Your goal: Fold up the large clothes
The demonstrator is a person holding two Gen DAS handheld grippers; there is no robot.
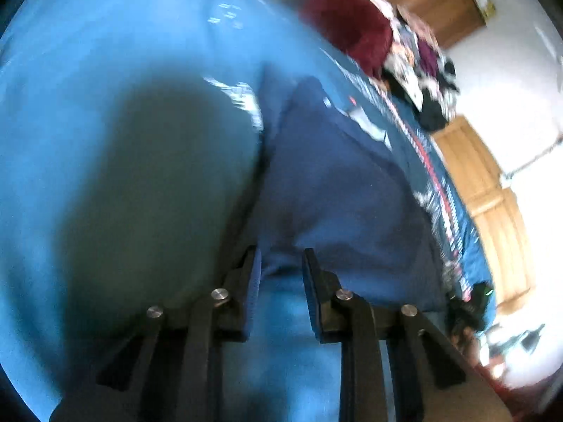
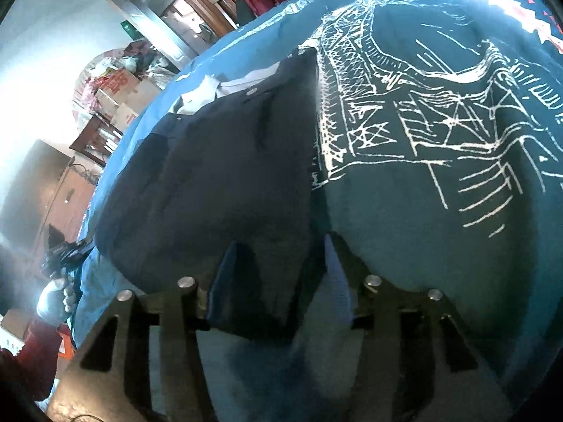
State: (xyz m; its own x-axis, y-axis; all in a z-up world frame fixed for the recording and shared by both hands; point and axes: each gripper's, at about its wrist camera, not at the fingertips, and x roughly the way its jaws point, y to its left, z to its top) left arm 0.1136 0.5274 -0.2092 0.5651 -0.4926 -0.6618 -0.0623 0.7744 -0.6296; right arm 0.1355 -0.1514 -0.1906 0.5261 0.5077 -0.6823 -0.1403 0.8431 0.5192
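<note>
Left gripper (image 1: 281,281): spread at the garment (image 1: 337,190) hem, for grasping.
Right gripper (image 2: 278,277): spread around the garment (image 2: 218,176) corner, for lifting.

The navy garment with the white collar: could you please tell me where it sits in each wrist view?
Left wrist: navy garment centre-right, just beyond the open fingers.
Right wrist: navy garment centre-left, its near edge between the open fingers.
Shared landmark: the blue sheet beneath it.
</note>
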